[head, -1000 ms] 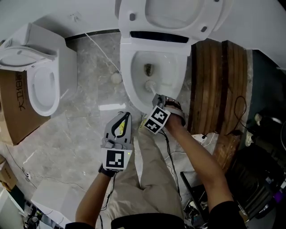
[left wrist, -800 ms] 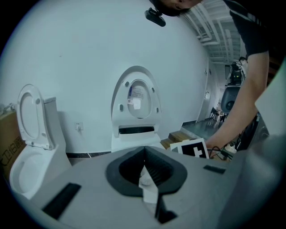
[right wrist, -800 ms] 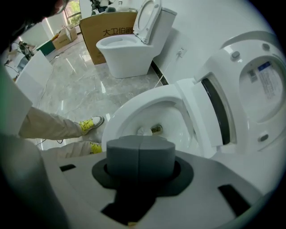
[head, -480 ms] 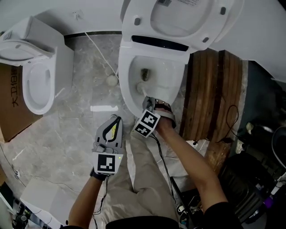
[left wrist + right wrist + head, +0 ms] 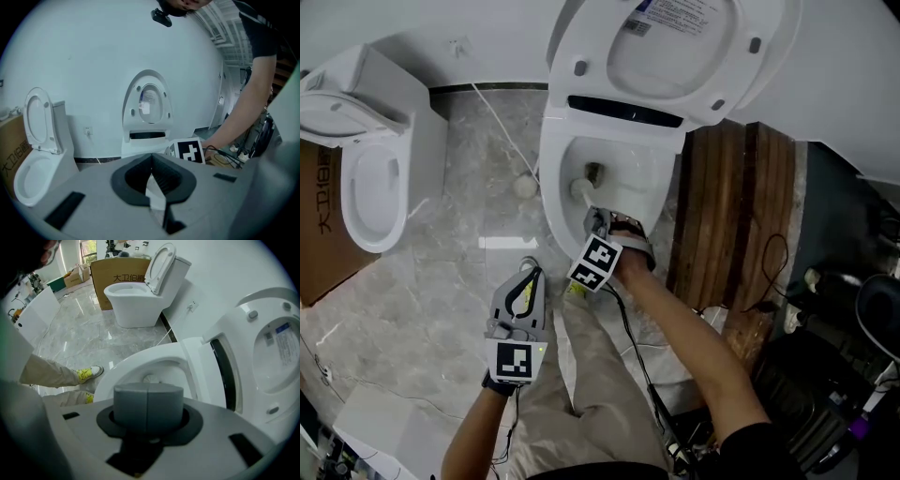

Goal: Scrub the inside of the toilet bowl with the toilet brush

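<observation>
The right gripper [image 5: 596, 225] clamps the toilet brush [image 5: 580, 188], its head down inside the toilet bowl [image 5: 551, 202], while the left gripper [image 5: 530, 277] hangs closed and empty nearby.

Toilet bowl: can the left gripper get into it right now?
Probably: the left gripper hovers over floor beside the toilet bowl, whose left rim is free; the right gripper and toilet brush occupy only the front.
</observation>
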`<state>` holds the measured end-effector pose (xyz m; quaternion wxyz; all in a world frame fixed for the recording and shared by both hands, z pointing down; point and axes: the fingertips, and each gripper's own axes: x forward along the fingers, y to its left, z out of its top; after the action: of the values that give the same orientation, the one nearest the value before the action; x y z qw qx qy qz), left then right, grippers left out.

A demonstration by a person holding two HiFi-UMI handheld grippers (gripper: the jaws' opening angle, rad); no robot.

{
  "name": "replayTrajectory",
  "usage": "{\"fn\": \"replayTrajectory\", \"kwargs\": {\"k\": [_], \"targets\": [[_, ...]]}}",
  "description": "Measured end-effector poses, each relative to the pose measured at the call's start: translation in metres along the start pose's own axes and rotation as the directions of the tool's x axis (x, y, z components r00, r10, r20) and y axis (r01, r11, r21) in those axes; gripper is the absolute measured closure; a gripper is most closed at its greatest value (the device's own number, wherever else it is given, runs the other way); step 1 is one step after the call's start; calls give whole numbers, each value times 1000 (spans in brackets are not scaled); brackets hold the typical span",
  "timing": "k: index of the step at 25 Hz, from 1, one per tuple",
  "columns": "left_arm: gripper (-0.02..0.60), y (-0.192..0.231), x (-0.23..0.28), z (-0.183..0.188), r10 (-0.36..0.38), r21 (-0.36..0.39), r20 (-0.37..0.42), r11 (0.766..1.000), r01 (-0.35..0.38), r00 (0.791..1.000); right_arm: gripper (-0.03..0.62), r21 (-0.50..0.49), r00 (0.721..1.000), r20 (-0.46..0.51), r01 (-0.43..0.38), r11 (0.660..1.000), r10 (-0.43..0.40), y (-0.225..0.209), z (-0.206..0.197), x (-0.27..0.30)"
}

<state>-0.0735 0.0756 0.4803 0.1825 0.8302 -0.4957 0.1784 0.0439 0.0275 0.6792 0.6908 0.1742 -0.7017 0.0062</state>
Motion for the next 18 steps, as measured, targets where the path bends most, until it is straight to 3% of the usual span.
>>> {"fn": "replayTrajectory", "kwargs": {"k": [11,18], "targets": [[571,-9,7,2,-23,-22,-2,999,23,1000,444,-24,997,49,62,998,-60,-41,12,12],[571,-14,10,2,-53,23,-16,998,53,998,444,-23,994,55,92,996,-91,-55,7,17]]}}
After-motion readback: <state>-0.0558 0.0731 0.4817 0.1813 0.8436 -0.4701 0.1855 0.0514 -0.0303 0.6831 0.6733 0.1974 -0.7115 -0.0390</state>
